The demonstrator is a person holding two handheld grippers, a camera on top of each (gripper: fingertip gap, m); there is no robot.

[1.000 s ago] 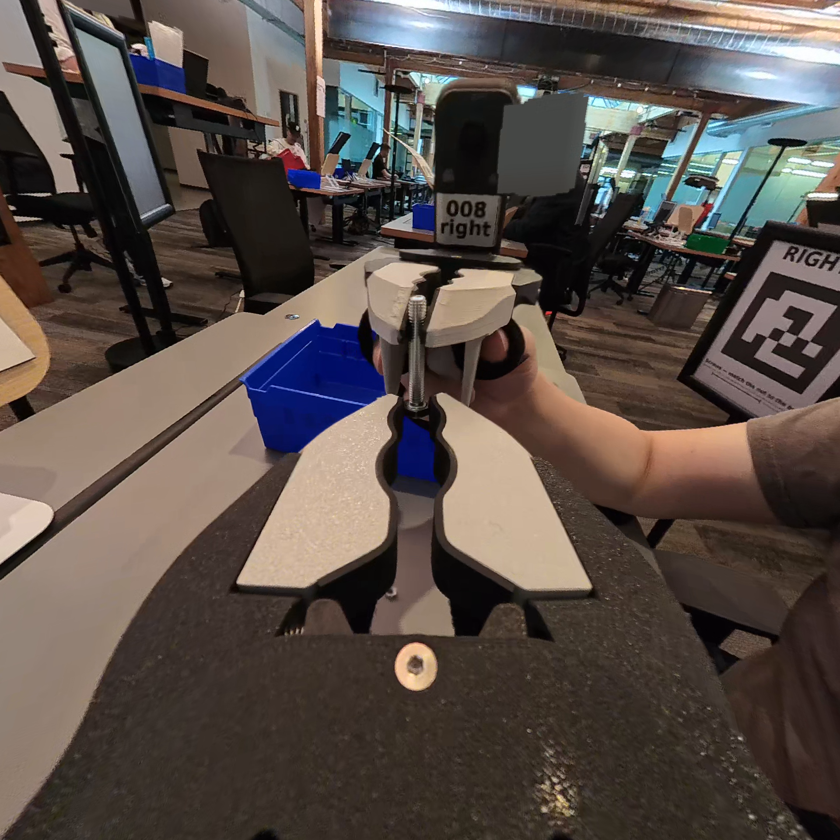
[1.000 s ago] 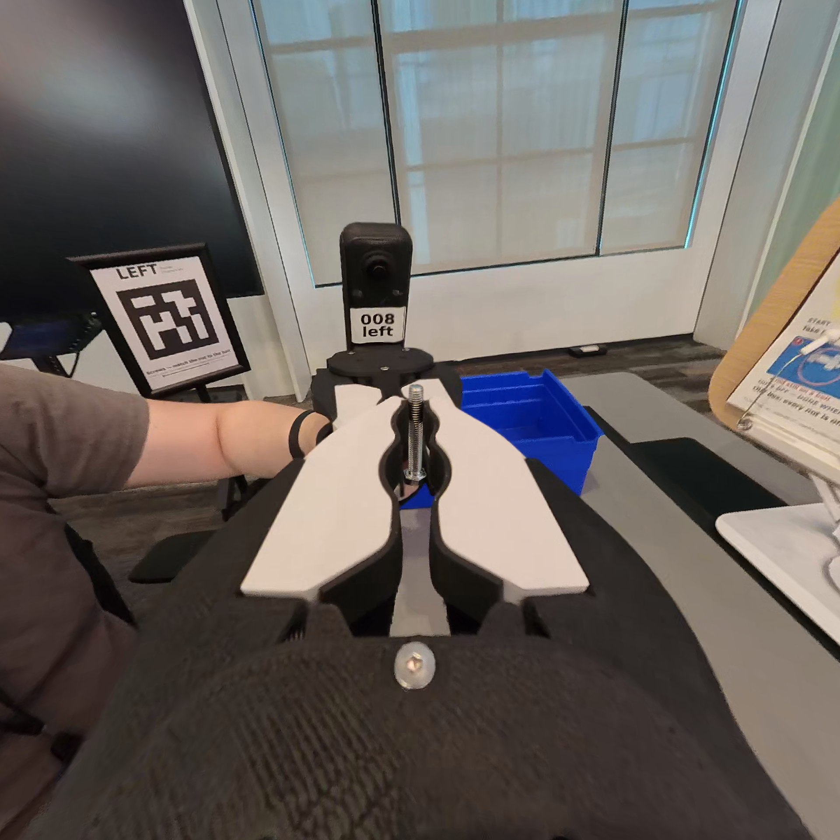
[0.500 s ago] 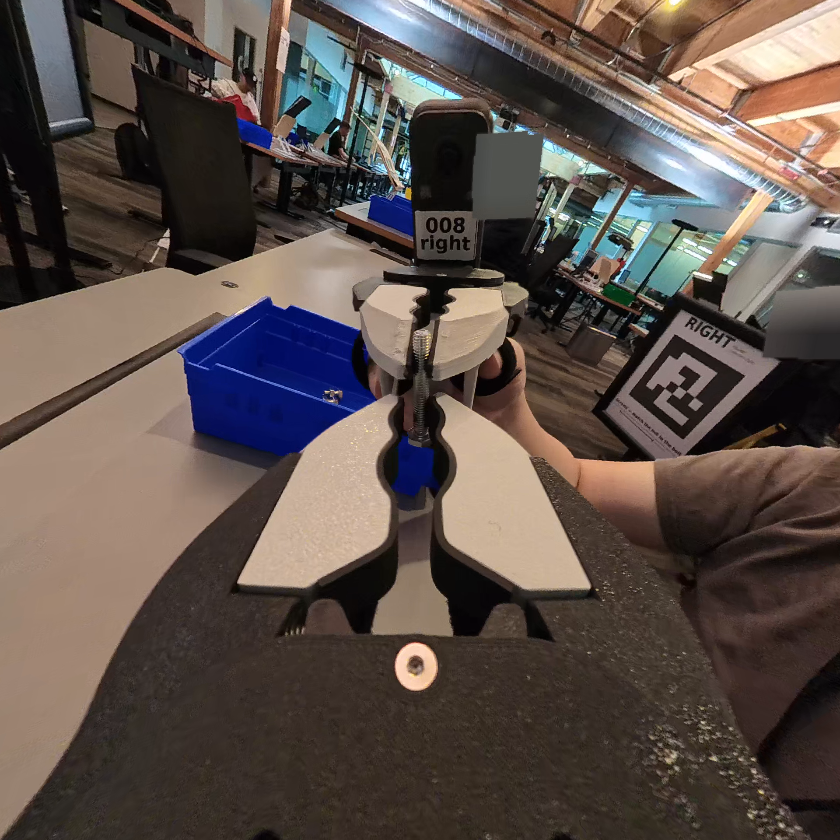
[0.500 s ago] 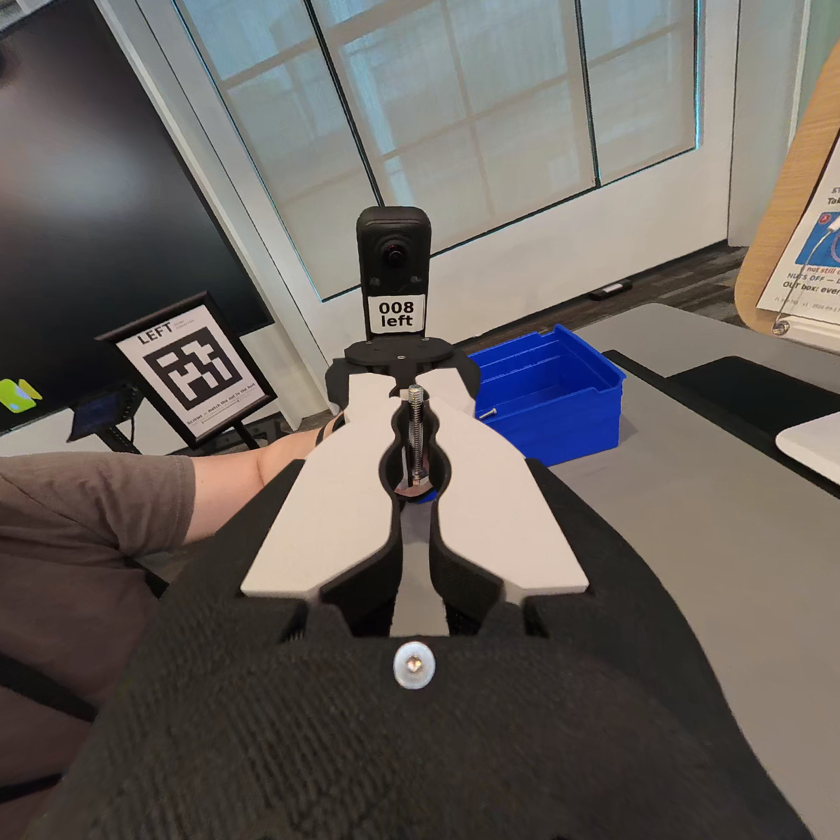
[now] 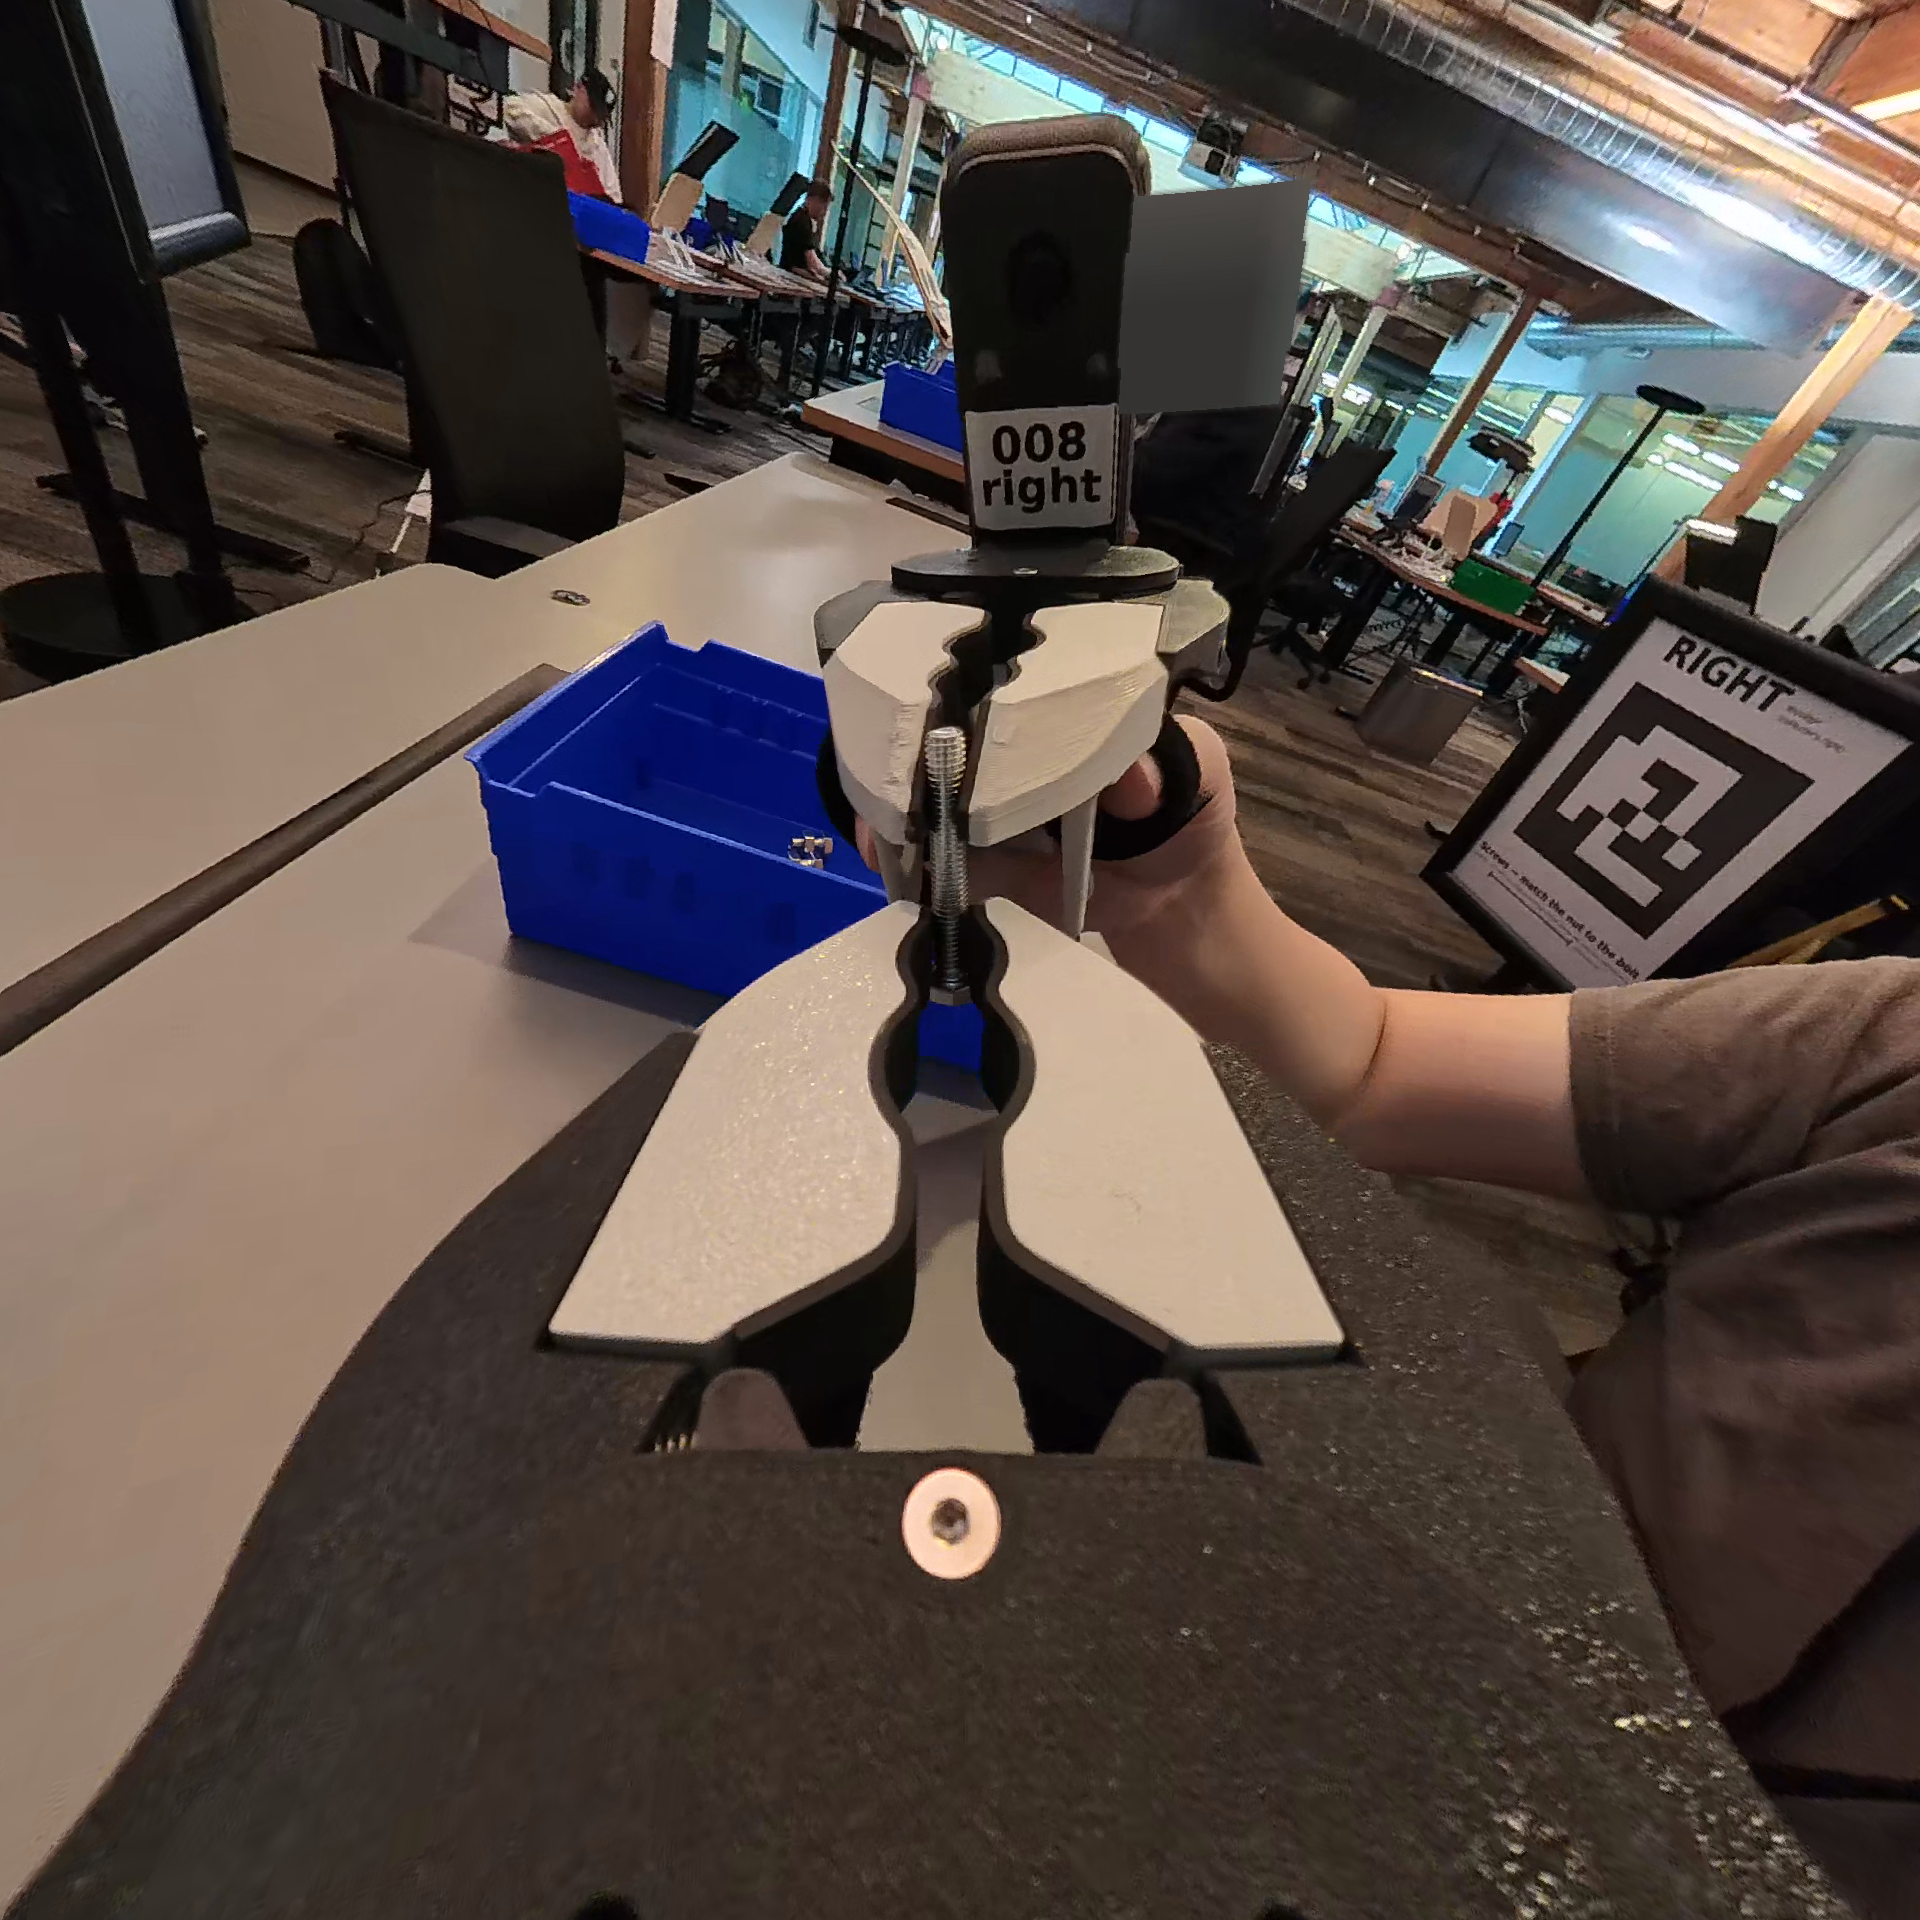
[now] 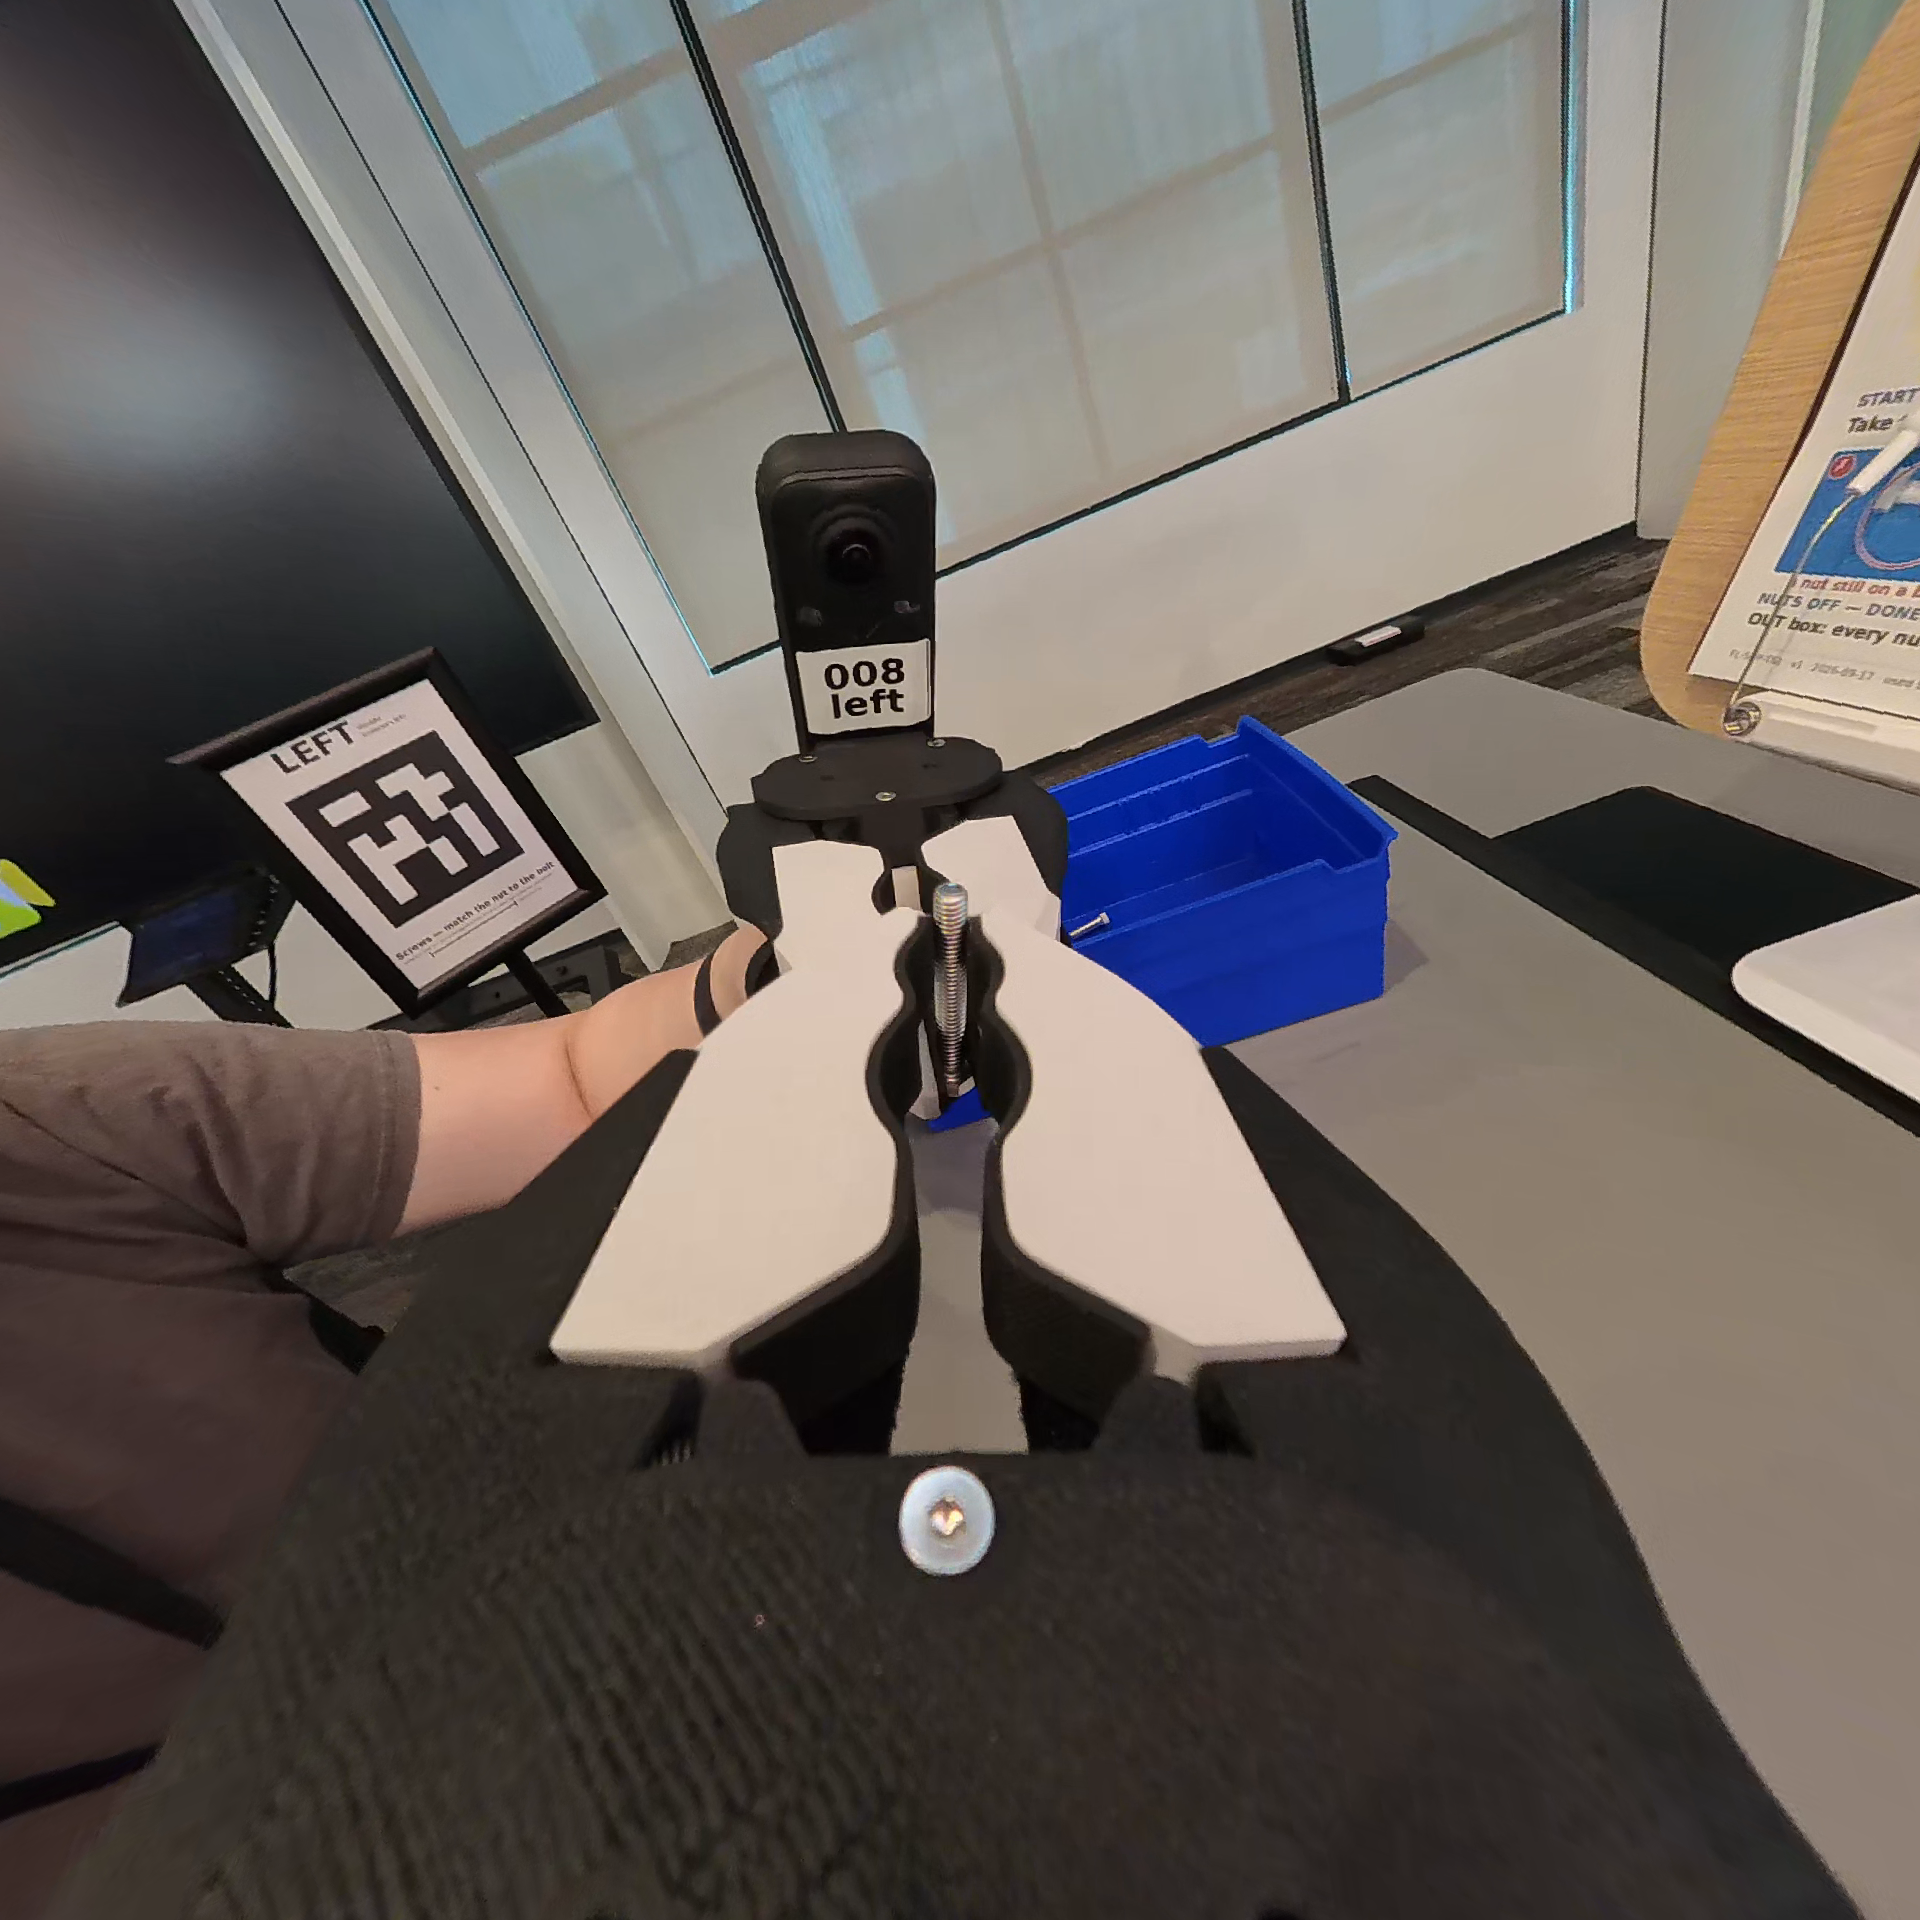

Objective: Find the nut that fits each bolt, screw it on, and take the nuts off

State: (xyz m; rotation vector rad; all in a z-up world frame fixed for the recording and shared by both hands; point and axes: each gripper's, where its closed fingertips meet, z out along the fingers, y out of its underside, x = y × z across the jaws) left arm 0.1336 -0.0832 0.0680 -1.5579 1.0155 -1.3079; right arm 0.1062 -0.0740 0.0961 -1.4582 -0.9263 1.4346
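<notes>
A silver bolt (image 5: 943, 831) stands upright between my two grippers, which face each other above the grey table (image 5: 260, 1039). My left gripper (image 5: 945, 920) is shut on the hex nut (image 5: 945, 990) at the bolt's lower end. My right gripper (image 5: 951, 821) is shut on the threaded shaft higher up. In the right wrist view the bolt (image 6: 948, 987) sits in the notch of my right gripper (image 6: 948, 925), with the left gripper (image 6: 899, 883) just behind it. The bolt's lower end is partly hidden by the fingers.
A blue bin (image 5: 665, 810) with small nuts (image 5: 808, 850) sits behind the grippers. In the right wrist view a blue bin (image 6: 1226, 894) holds a loose bolt (image 6: 1089, 923). Framed marker signs (image 5: 1662, 821) (image 6: 405, 831) stand beside the table. A white tray (image 6: 1849, 997) lies at the right. Less than 4 cm separates the two grippers' tips.
Both grippers stay shut on the same bolt. The pair has tilted and shifted, so both views now look more down on the table and the bins' insides show.
</notes>
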